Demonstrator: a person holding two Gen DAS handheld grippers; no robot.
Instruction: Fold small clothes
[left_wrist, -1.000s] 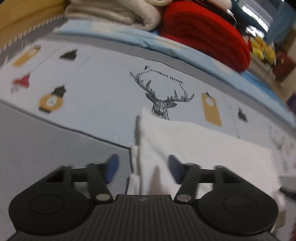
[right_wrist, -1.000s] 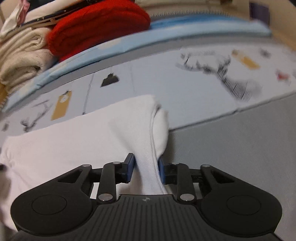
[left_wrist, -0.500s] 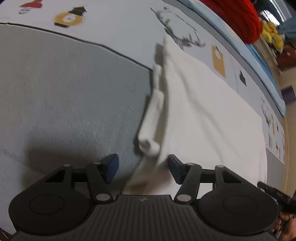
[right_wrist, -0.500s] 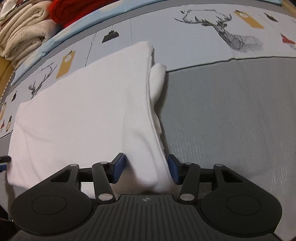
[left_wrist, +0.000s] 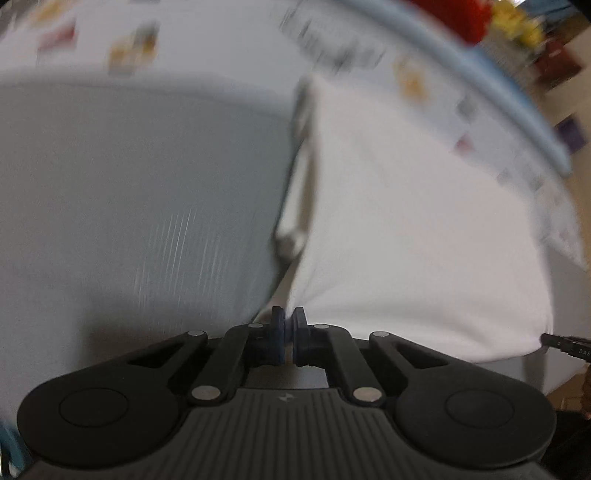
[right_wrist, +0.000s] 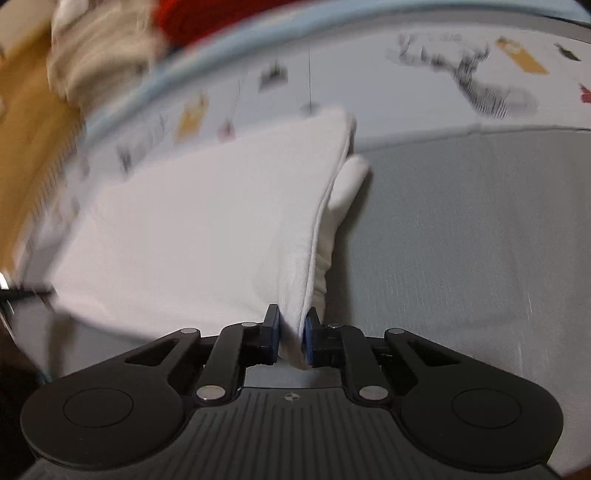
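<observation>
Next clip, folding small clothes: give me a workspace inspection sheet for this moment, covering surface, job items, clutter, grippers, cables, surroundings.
Surface: grey mat bordered by a pale printed sheet with a deer motif.
Job's things: white garment spread out, near corners lifted.
Clutter: red folded fabric and cream folded fabric at the far edge, blurred.
Grippers: left gripper shut on the garment's corner; right gripper shut on a bunched edge.
Cables: nothing seen.
Surroundings: wooden surface at left; rest motion-blurred.
</observation>
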